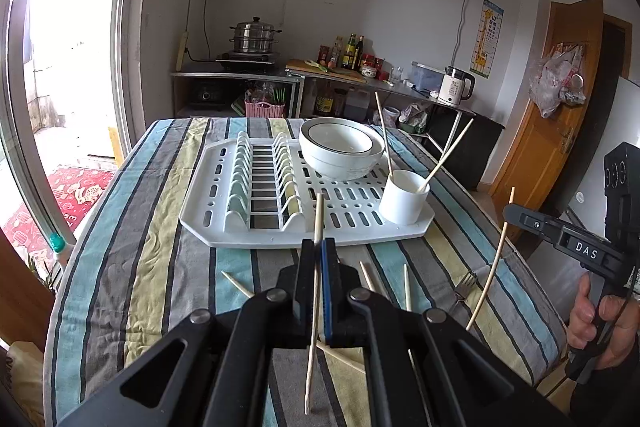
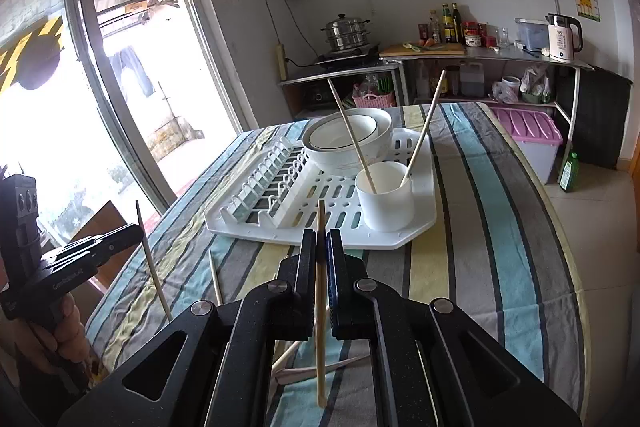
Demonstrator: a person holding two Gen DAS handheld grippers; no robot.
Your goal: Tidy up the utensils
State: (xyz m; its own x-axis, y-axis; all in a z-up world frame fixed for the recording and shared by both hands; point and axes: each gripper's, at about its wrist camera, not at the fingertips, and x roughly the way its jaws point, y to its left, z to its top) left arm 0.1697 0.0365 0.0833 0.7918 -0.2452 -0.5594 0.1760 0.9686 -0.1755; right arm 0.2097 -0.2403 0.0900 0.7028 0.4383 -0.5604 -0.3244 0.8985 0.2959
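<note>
Chopsticks sit pinched upright in the left gripper and right gripper, above bare striped tablecloth, with the rack's near edge and white cup at one o'clock.

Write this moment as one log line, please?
left gripper: shut on chopstick | right gripper: shut on chopstick | cup: two chopsticks
</note>
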